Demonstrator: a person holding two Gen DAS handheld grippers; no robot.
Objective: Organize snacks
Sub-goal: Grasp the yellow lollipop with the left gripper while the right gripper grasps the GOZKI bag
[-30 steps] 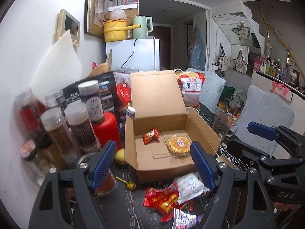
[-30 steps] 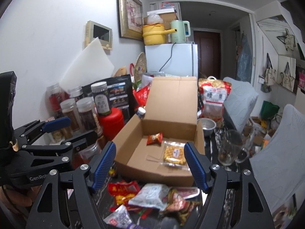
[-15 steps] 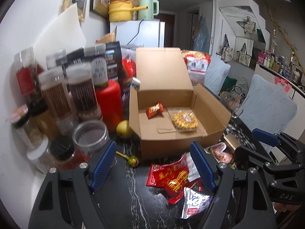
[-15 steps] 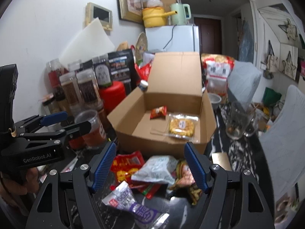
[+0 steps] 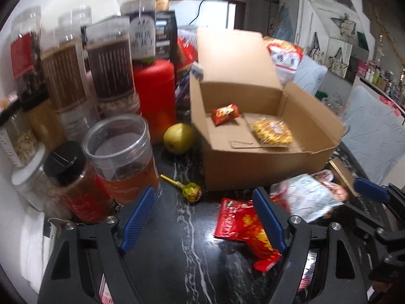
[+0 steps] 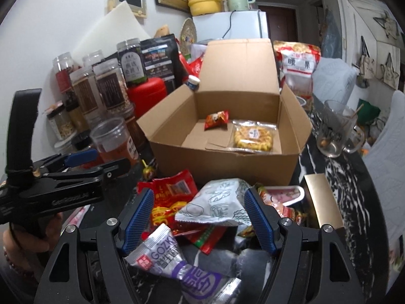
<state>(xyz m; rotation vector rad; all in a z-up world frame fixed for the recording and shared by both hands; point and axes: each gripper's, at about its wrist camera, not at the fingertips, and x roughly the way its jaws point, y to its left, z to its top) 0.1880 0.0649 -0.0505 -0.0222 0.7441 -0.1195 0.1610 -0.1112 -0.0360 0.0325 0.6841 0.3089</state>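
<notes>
An open cardboard box [image 5: 255, 163] [image 6: 222, 163] on the dark marble table holds a small red snack packet [image 5: 225, 113] [image 6: 216, 119] and a clear bag of yellow crackers [image 5: 273, 131] [image 6: 253, 136]. Loose snack packets lie in front of it: a red one [image 5: 240, 224] [image 6: 172, 197], a white one [image 6: 215, 204] [image 5: 308, 197], a silver and purple one [image 6: 172, 261]. A wrapped lollipop [image 5: 189, 190] lies left of them. My left gripper [image 5: 202, 217] is open over bare table beside the red packet. My right gripper [image 6: 198, 217] is open above the white packet.
Tall jars [image 5: 108, 58] and a red canister [image 5: 154, 96] crowd the left wall. An open clear jar [image 5: 121, 152] and a yellow pear [image 5: 178, 138] stand near the box. A glass mug [image 6: 334, 131] and a gold box [image 6: 321, 200] sit to the right.
Both grippers have come down toward the table and tilted further downward. The box and loose packets now look nearer and larger. Jaw widths are unchanged.
</notes>
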